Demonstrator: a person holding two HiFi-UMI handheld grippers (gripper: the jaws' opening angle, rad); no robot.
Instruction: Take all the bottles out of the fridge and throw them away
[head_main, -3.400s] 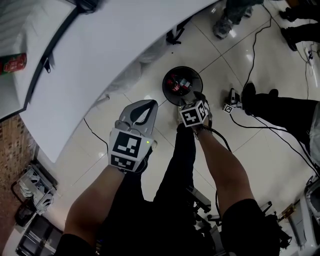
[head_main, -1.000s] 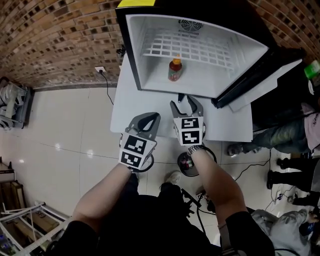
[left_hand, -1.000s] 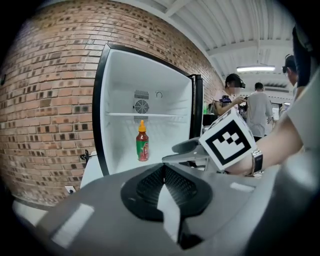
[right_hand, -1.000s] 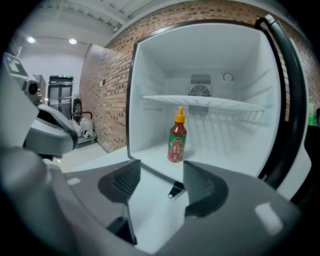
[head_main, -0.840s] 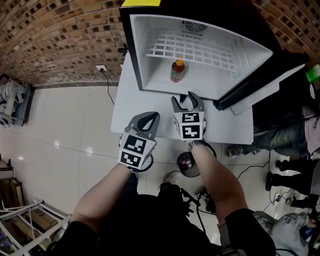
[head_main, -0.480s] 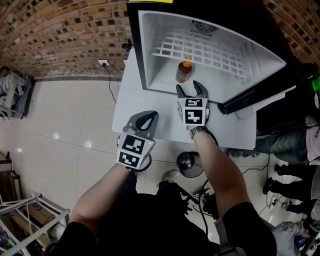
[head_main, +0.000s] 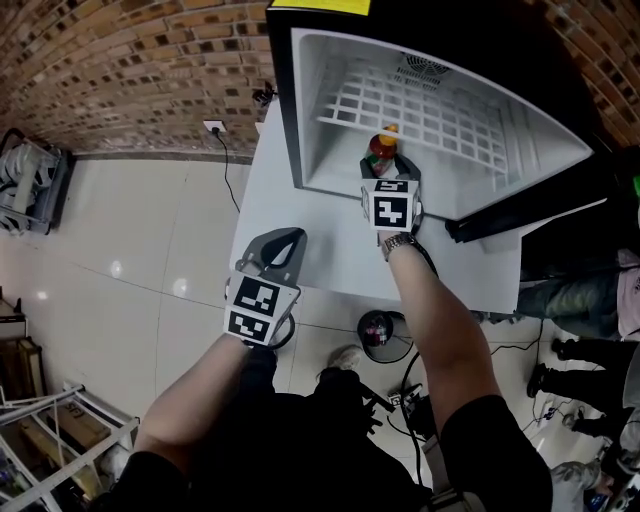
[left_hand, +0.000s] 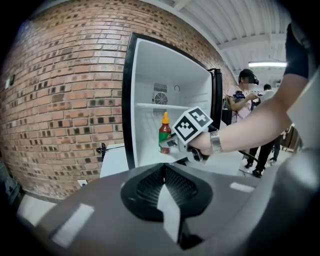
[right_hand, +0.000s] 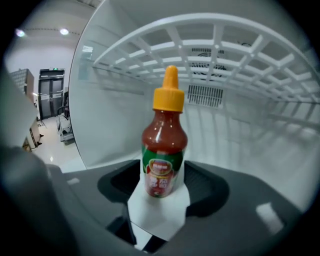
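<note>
A red sauce bottle (head_main: 381, 148) with an orange cap and green label stands upright on the floor of the open fridge (head_main: 290, 100), near its front edge. In the right gripper view the bottle (right_hand: 165, 150) fills the middle, its base between the jaws. My right gripper (head_main: 388, 166) reaches into the fridge and is open around the bottle; white floor shows beside it. In the left gripper view the bottle (left_hand: 165, 132) stands just beyond the right gripper (left_hand: 172, 142). My left gripper (head_main: 285, 240) hangs back over the white table (head_main: 300, 225), shut and empty.
A white wire shelf (head_main: 420, 100) spans the fridge above the bottle. A round black bin (head_main: 378, 328) sits on the tiled floor under my right forearm. The fridge door (head_main: 540, 200) stands open at the right. People (left_hand: 247, 95) stand to the right. A brick wall (head_main: 120, 70) lies behind.
I turned from the bin to the fridge. Over the last second my right gripper moved forward into the fridge until its jaws came around the bottle. The left gripper stayed back.
</note>
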